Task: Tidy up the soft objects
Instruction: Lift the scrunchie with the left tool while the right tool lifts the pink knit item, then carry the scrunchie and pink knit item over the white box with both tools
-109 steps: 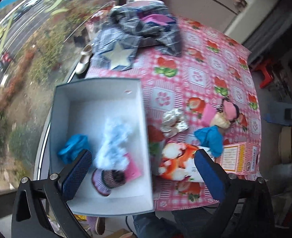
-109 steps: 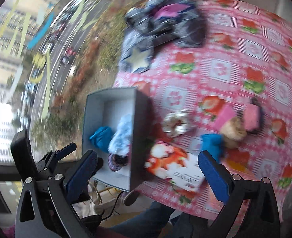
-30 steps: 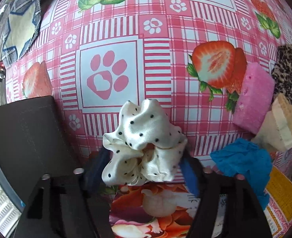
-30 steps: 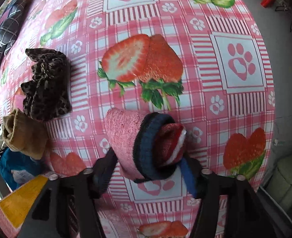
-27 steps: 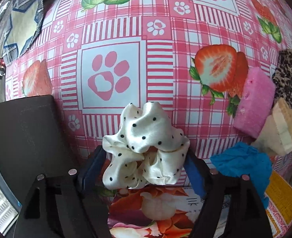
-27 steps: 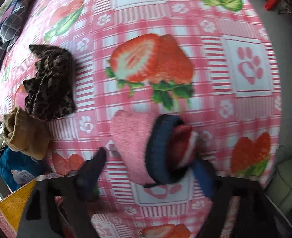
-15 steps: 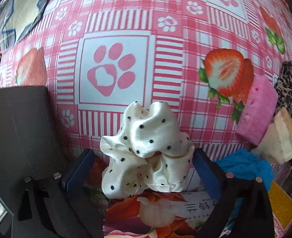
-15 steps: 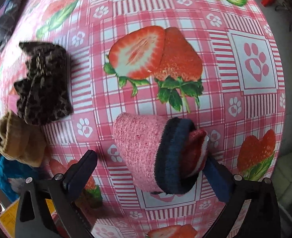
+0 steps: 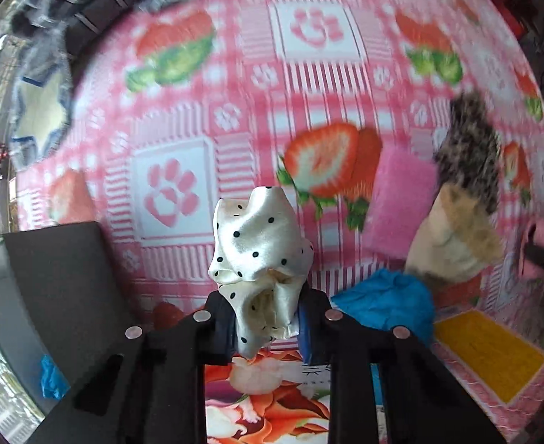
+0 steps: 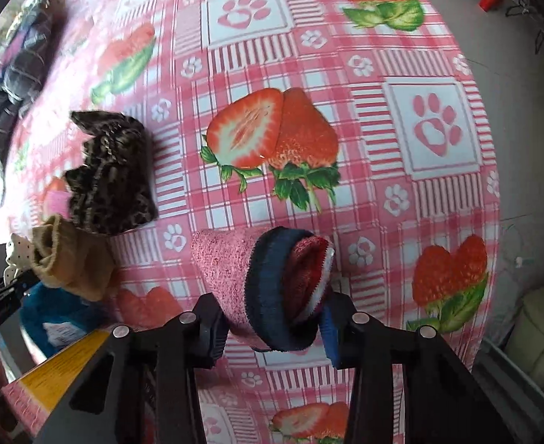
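Observation:
My left gripper (image 9: 266,327) is shut on a white polka-dot scrunchie (image 9: 259,251) and holds it above the strawberry tablecloth, right of the grey box (image 9: 61,288). My right gripper (image 10: 272,323) is shut on a rolled pink sock with a navy band (image 10: 268,281), just above the cloth. A pink sponge (image 9: 396,203), a leopard scrunchie (image 10: 111,177), a tan sock (image 10: 70,259) and a blue cloth (image 9: 386,307) lie on the table.
A blue item (image 9: 51,373) shows inside the box. A printed packet (image 9: 268,399) and a yellow card (image 9: 490,351) lie at the near edge. Dark plaid clothes (image 10: 16,63) are piled at the far left. The floor drops off at the right (image 10: 523,148).
Both grippers have closed from open around their items. The left one has lifted the scrunchie and pulled back. The right one now squeezes the sock.

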Demonstrator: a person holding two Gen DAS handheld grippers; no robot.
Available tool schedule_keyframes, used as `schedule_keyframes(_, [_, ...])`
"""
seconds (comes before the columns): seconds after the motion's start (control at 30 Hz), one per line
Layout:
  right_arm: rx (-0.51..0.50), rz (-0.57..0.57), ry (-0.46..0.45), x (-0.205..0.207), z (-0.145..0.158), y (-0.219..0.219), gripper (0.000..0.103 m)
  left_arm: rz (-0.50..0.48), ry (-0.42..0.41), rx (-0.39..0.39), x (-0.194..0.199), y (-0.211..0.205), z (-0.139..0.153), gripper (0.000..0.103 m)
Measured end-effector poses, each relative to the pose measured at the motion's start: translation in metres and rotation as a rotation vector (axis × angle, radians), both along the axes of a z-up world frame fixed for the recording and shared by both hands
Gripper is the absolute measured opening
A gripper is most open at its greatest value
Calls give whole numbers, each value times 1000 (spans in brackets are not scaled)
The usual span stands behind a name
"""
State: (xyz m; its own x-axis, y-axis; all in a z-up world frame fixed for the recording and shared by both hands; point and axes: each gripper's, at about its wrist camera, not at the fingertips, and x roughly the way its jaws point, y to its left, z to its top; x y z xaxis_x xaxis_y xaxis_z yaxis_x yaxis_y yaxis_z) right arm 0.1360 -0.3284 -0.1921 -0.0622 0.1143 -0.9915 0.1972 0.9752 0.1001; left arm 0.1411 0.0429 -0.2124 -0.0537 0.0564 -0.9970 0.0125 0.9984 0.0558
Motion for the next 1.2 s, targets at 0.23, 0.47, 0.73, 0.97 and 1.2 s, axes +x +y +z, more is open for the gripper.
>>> schedule_keyframes(0.23, [36,-77,-46,-25,39,-21,43,-43,-121,-62,16,-17,55,27])
schedule_keyframes(0.47, [41,-128,-82,-58,90,-47,43,-181,-206,-143,7,-101,119,27])
schedule_keyframes(0.73, [16,-194,-100,-100,99,-51,43,-406,-255,-251,-30,-184,158,27])
schedule_keyframes(0.97, [-14,-246,-107,-126,103,-57,43,-625,-238,-305,-79,-235,171,27])
schedule_keyframes(1.2, [-23,-284,-94,-160,105,-58,43,-806,-207,-348,-134,-249,174,27])
